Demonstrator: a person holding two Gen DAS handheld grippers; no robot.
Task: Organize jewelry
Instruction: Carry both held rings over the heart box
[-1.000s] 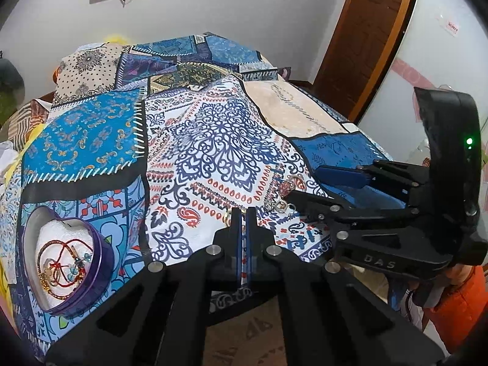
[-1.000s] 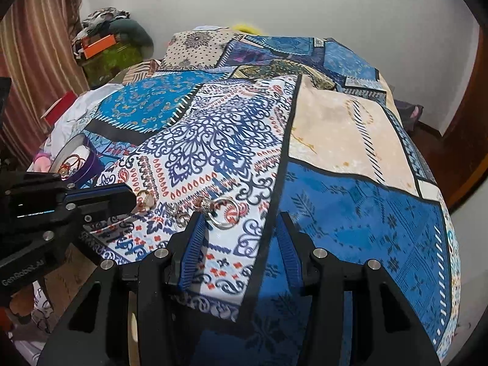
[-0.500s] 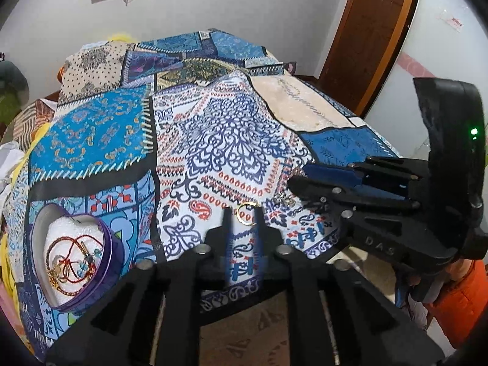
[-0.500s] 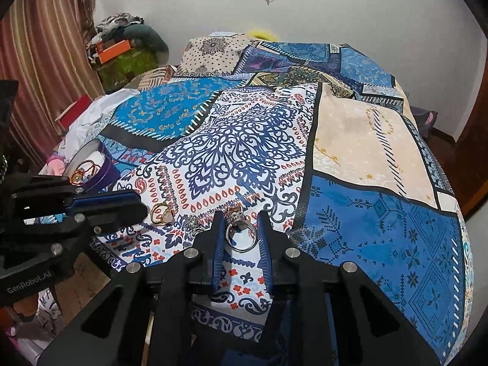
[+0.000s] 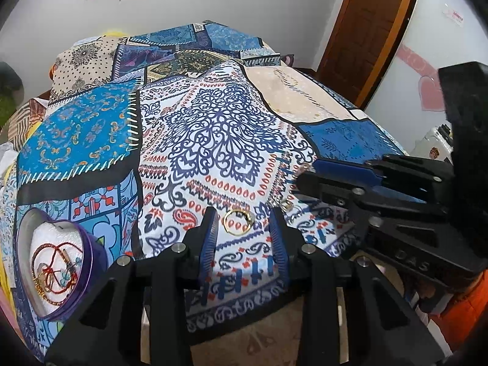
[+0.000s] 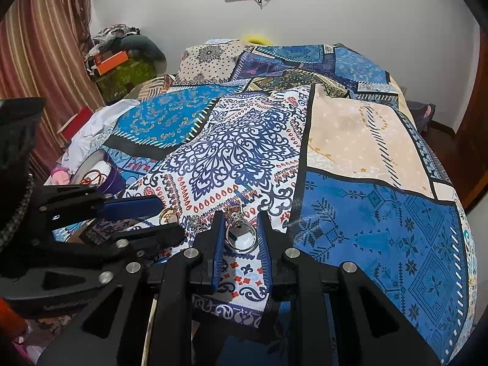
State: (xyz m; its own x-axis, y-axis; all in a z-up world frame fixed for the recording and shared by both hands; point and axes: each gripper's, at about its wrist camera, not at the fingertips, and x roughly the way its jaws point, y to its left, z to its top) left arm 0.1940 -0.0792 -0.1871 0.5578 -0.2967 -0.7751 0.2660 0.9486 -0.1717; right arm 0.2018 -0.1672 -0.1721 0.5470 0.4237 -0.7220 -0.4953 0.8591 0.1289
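A gold ring (image 5: 238, 222) lies on the patterned bedspread between the open fingers of my left gripper (image 5: 244, 219); it also shows in the right wrist view (image 6: 168, 216). My right gripper (image 6: 239, 228) is shut on a silver ring (image 6: 241, 236) with a jewelled top and holds it just above the cloth. In the left wrist view the right gripper (image 5: 308, 177) sits to the right. More small rings (image 6: 195, 222) lie between the two grippers. A purple heart-shaped box (image 5: 55, 262) with red and gold bangles stands at the left.
The bedspread (image 5: 219, 128) covers the whole bed; its near edge hangs over a brown floor (image 5: 259, 341). A wooden door (image 5: 366, 24) stands at the right. Clothes and an orange box (image 6: 109, 59) are piled by the striped curtain.
My left gripper went from shut to open, now around the gold ring. My right gripper closed from wide open onto the silver ring and lifted it slightly.
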